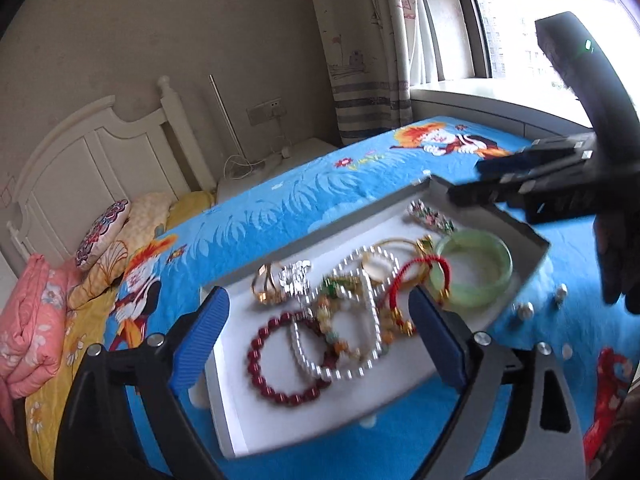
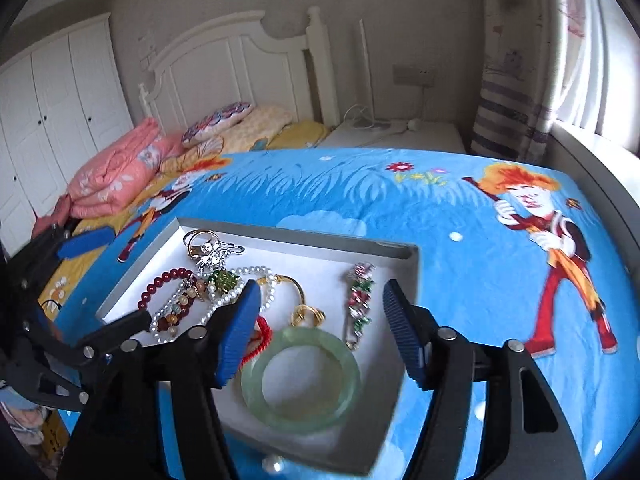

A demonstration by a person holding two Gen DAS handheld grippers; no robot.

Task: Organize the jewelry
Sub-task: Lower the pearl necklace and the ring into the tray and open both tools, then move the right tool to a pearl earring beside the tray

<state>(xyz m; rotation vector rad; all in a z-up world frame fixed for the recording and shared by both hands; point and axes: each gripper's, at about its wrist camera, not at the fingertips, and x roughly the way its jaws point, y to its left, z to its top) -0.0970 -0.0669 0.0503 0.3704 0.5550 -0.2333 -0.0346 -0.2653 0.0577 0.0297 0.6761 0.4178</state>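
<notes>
- The left gripper [image 1: 316, 340] is hovering with its blue pads spread wide over the near part of the tray [image 1: 228, 412], nothing pressed between them.
- Showing between those pads are a dark red bead bracelet [image 1: 276, 360], a white pearl strand [image 1: 360, 320] and a mixed-bead bracelet [image 1: 340, 332], all lying tangled and overlapping on the white lining.
- The right gripper [image 2: 320, 336] is likewise standing wide apart and gripping nothing.
- A pale green jade bangle [image 2: 302, 380] is lying flat below and between its pads, with a red cord bracelet [image 2: 260, 340] touching the bangle's left edge, beside the left pad.
- A gold ring piece [image 2: 306, 316] is sitting just beyond the bangle, and a long jewelled hair clip [image 2: 358, 300] is lying lengthwise to the right of it, apart from the pile.
- At the tray's far left corner a silver ornament [image 2: 216, 254] is resting against a gold ring-like piece [image 2: 196, 240].
- The tray is sitting on a blue cartoon-print bedspread [image 2: 400, 200].
- A few loose small pearls [image 1: 526, 312] are lying on the bedspread just outside the tray.
- Folded pink bedding [image 2: 116, 176] and pillows are lying by the white headboard [image 2: 224, 64].
</notes>
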